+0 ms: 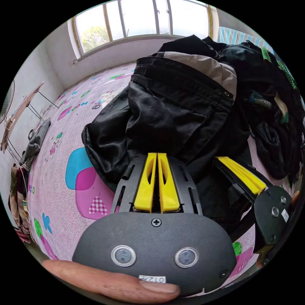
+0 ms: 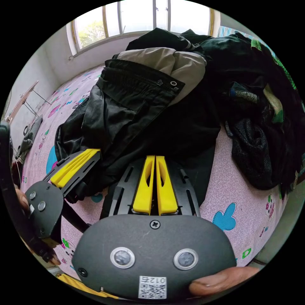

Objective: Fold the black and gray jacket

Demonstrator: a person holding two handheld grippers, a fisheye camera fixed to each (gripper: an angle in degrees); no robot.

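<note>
The black and gray jacket [image 1: 178,108] [image 2: 133,105] lies bunched on a pink patterned bed sheet [image 1: 63,197], with its gray panel [image 1: 203,66] [image 2: 159,58] and a zip on top. My left gripper [image 1: 157,154] is shut, its yellow jaws pressed together on the jacket's near black edge; in the right gripper view it [image 2: 93,152] enters from the left. My right gripper [image 2: 155,157] is likewise shut on the near edge a little to the right, and it [image 1: 222,159] appears at the lower right of the left gripper view. Fabric hides the very tips.
A heap of dark clothes [image 1: 273,95] [image 2: 254,95] lies right of the jacket, touching it. A window [image 1: 143,19] spans the far wall. A folding stand [image 1: 19,111] and a grey garment [image 1: 36,139] sit off the bed's left side. Bare sheet [image 2: 228,190] shows near me.
</note>
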